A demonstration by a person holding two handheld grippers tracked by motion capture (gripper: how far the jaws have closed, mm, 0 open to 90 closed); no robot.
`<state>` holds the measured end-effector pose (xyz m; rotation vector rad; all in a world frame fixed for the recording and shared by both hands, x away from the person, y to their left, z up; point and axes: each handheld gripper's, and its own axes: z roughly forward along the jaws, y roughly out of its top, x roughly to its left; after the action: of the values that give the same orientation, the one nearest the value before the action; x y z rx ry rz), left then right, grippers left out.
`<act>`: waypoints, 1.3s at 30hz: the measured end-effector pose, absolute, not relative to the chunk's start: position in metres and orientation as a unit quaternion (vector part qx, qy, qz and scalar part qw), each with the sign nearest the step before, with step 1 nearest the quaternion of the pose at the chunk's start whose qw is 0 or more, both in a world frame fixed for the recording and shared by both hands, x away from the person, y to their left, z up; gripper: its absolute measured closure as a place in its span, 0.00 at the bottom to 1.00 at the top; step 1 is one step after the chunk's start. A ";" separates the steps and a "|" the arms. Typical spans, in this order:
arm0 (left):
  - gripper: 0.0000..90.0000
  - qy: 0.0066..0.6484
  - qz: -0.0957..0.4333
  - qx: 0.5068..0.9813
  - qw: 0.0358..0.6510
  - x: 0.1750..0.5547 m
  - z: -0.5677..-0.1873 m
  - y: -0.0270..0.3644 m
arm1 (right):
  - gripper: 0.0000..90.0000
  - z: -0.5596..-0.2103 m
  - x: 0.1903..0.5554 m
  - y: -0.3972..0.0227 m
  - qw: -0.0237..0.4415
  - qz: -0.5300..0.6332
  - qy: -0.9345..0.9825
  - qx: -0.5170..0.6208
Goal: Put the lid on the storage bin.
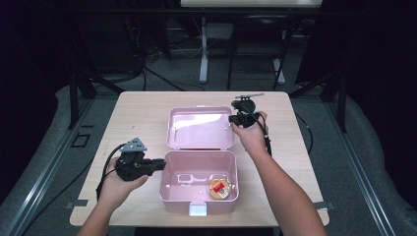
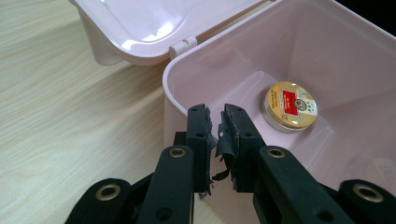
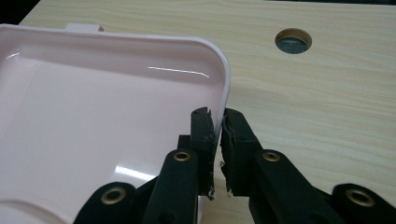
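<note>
Pink box, table centre, open; lid laid back at 12 o'clock of the tub. Round gold tin with red label inside, at the tub's 4 o'clock corner. Left gripper at the tub's 9 o'clock wall, jaws pinching its rim. Right gripper at the lid's 3 o'clock edge, jaws clamped on that rim. Wooden table beneath

A light wooden table bears an open pink box.
</note>
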<state>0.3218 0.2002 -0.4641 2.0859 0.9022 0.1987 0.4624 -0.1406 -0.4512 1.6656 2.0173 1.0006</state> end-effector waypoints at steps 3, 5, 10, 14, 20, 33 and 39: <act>0.90 0.360 0.079 0.831 0.417 0.322 -0.464 0.200 | 0.93 -0.448 0.460 -0.141 0.172 0.355 0.708 0.585; 0.90 0.360 0.079 0.831 0.417 0.322 -0.464 0.200 | 0.93 -0.446 0.459 -0.141 0.173 0.357 0.708 0.584; 0.90 0.360 0.079 0.831 0.417 0.322 -0.464 0.200 | 0.94 -0.441 0.455 -0.141 0.178 0.361 0.707 0.581; 0.90 0.361 0.078 0.830 0.417 0.322 -0.464 0.200 | 0.94 -0.437 0.451 -0.142 0.184 0.371 0.706 0.575; 0.90 0.365 0.077 0.828 0.418 0.322 -0.464 0.200 | 0.94 -0.430 0.447 -0.143 0.192 0.374 0.709 0.567; 0.90 0.366 0.077 0.828 0.418 0.322 -0.464 0.200 | 0.95 -0.419 0.434 -0.144 0.206 0.389 0.708 0.552; 0.90 0.367 0.077 0.827 0.419 0.322 -0.465 0.200 | 0.95 -0.415 0.428 -0.144 0.215 0.394 0.709 0.543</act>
<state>0.3217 0.2002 -0.4645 2.0740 0.9214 0.1933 0.4279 -0.1442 -0.4146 1.5054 1.9669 1.0936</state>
